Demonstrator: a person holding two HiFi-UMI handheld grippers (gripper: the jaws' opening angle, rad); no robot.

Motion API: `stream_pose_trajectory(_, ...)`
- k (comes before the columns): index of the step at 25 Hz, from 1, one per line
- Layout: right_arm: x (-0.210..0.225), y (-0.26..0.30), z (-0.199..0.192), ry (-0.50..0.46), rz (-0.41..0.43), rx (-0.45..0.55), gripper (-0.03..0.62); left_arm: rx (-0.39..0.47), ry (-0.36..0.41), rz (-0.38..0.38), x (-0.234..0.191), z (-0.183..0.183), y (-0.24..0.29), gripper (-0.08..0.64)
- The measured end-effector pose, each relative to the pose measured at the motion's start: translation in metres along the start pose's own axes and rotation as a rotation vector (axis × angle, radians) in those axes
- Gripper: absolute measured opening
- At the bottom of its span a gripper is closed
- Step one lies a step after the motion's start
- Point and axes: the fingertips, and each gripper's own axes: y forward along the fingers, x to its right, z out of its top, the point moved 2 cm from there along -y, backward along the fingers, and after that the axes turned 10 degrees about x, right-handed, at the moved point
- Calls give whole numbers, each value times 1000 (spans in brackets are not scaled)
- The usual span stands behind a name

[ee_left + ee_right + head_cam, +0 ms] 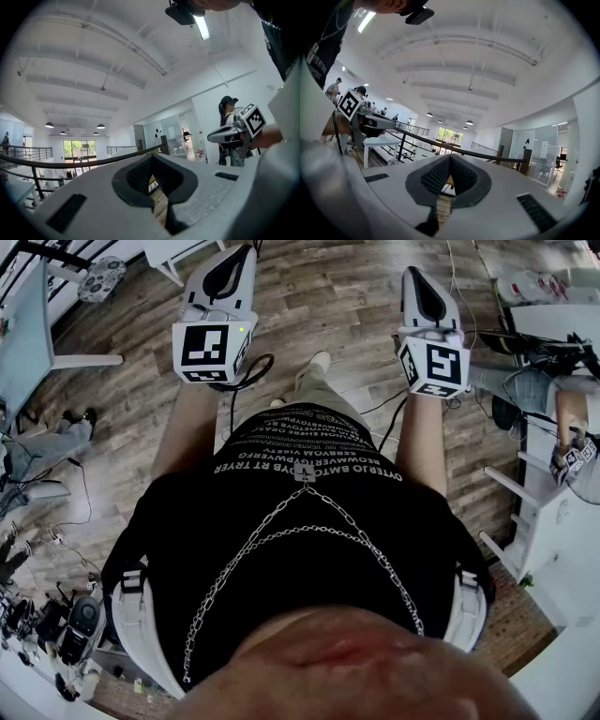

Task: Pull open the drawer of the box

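No box or drawer shows in any view. In the head view the person holds both grippers out in front of the chest, over a wooden floor (319, 296). My left gripper (246, 251) and my right gripper (412, 276) are both shut and hold nothing. In the left gripper view the jaws of the left gripper (150, 157) meet at their tips and point up across a large hall; the right gripper (234, 131) shows beside them. In the right gripper view the jaws of the right gripper (451, 157) are likewise closed together, with the left gripper (370, 120) off to the side.
White tables stand at the left (28, 334) and at the right (562, 334), with cables and gear on the floor at the lower left (56, 615). Another person (553, 399) sits at the right. A black railing (417, 138) runs across the hall.
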Motion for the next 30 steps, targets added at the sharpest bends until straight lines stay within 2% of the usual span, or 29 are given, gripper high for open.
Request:
stream_pose_trajectory(7, 40, 35, -45, 54, 34, -20, -5, -8, 8, -27, 16, -26, 65, 6)
stream_pose_trajectory(12, 68, 74, -70, 69, 50, -35, -5, 14, -42, 8, 0, -40, 113, 6)
stream_pose_trajectory(16, 94, 102, -95, 70, 58, -57, -5, 18, -16, 20, -9, -61, 156, 6)
stream_pose_trajectory(19, 111, 119, -115, 77, 65, -89, -3, 5, -29, 19, -11, -77, 184, 6)
stream_pose_trajectory(21, 121, 127, -126, 85, 76, -113, 23, 10, -45, -6, -7, -81, 200, 6)
stream_pose_trajectory(24, 134, 127, -141, 109, 102, -135, 60, 18, -25, -35, 9, -81, 216, 6)
stream_pose_trajectory(30, 144, 150, -153, 136, 144, -156, 83, -3, -26, 6, 2, -85, 251, 6)
